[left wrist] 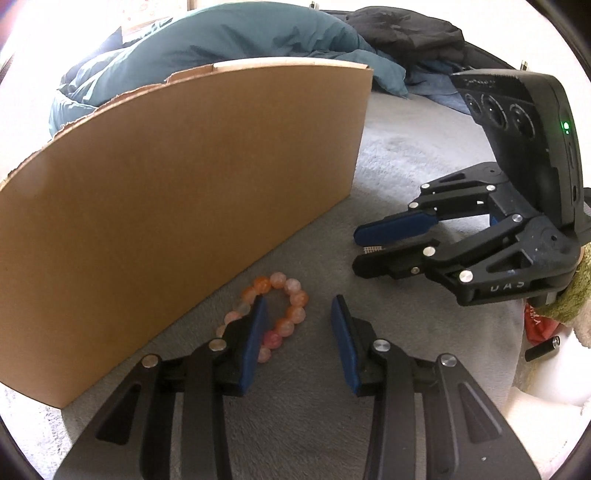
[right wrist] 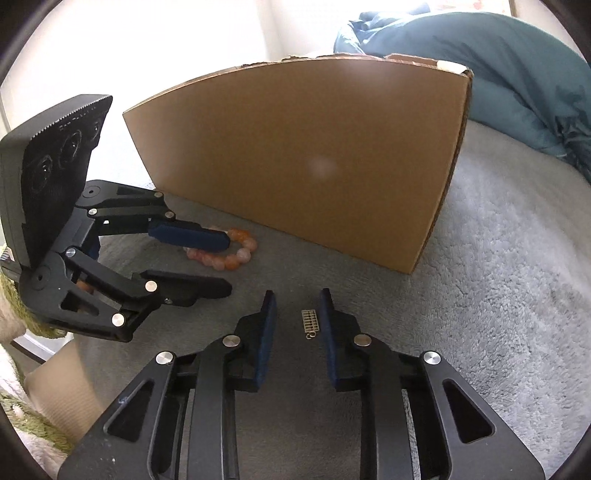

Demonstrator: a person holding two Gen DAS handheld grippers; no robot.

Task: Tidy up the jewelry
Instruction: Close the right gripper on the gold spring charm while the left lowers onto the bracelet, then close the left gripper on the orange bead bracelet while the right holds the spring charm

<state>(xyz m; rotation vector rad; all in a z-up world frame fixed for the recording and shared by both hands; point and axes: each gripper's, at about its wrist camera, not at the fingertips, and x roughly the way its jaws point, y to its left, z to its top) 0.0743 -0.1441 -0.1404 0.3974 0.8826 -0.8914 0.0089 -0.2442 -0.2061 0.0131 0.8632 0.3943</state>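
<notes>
We hold the left gripper low over the grey fleece, jaws apart: its left pad sits inside the loop of the pink-orange bead bracelet, the beads mostly to its left, just beside the cardboard box. Further right, our right gripper straddles a small gold charm, pads not touching it.

Home bedroom: teal duvet, grey fleece blanket, dark clothes.
</notes>
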